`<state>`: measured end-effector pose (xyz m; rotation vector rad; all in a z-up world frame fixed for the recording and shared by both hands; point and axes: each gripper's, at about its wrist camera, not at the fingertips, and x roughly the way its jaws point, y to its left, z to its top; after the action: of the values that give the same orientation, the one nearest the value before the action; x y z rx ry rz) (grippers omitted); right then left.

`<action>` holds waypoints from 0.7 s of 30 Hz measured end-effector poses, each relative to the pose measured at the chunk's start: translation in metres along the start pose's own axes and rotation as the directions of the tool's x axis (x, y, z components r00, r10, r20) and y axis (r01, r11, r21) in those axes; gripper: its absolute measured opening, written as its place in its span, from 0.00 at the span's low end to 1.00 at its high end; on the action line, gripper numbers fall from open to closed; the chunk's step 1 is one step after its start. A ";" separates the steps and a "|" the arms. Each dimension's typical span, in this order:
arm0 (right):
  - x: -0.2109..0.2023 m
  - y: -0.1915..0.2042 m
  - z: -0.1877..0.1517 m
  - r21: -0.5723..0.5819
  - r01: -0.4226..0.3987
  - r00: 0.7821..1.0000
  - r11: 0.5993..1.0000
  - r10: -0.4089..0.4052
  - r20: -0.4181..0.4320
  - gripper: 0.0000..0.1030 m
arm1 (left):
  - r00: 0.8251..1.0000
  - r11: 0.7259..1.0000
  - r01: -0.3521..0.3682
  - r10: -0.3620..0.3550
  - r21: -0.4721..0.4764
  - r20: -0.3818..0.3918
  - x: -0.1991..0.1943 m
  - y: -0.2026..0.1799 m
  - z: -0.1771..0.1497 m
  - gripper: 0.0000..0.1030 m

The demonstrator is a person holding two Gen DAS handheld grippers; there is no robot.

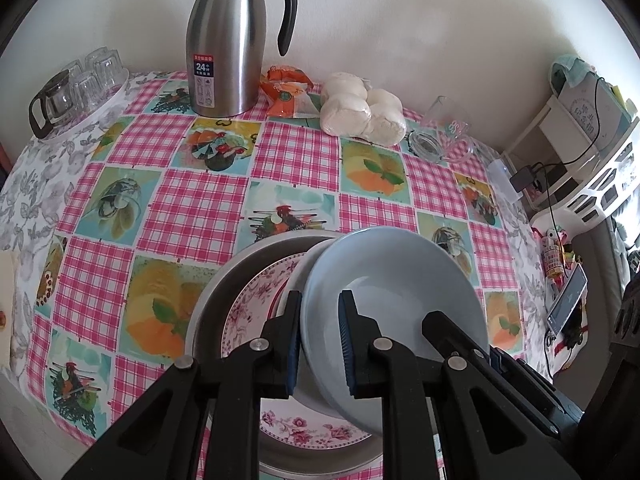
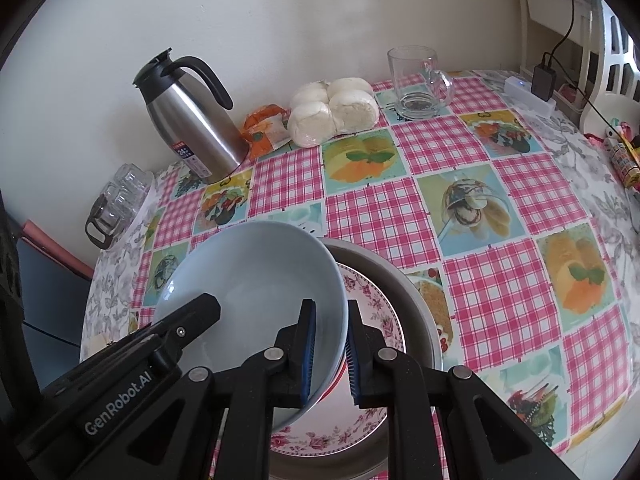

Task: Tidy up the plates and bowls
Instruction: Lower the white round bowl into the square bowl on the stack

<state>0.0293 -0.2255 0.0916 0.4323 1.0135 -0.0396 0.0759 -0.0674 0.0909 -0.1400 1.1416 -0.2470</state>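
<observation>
Stacking partly done: blue bowl [image 1: 396,300], tilted, rim clamped on opposite sides between both left tongs [image 1: 320,344] and right tongs [image 2: 331,354], above floral plate [image 1: 256,300] already in metal basin [image 1: 224,280] on tabletop [image 2: 500,280]; bowl not yet seated.

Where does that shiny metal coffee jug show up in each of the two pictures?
Left wrist view: the steel jug stands at the top, left of centre, upright against the wall.
Right wrist view: the same jug sits upper left, leaning in the picture.
Shared landmark: the bag of white buns lies to the jug's right in both, with an orange packet between.
</observation>
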 end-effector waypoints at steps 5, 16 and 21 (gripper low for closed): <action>0.001 0.000 0.001 -0.005 0.003 1.000 1.000 -0.003 -0.002 0.17 | 1.000 1.000 -0.006 0.006 0.006 0.007 -0.003 -0.001 0.000 0.19; 0.003 0.001 0.000 -0.010 0.003 1.000 1.000 -0.003 -0.006 0.16 | 0.998 0.998 -0.055 0.055 0.014 0.012 -0.007 0.002 0.001 0.20; 0.004 0.000 -0.001 -0.006 -0.005 1.000 1.000 0.005 -0.011 0.16 | 0.998 0.999 -0.046 0.046 -0.005 0.031 -0.012 0.006 0.002 0.20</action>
<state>0.0303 -0.2239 0.0880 0.4296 1.0228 -0.0293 0.0739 -0.0590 0.1008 -0.1206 1.1132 -0.2009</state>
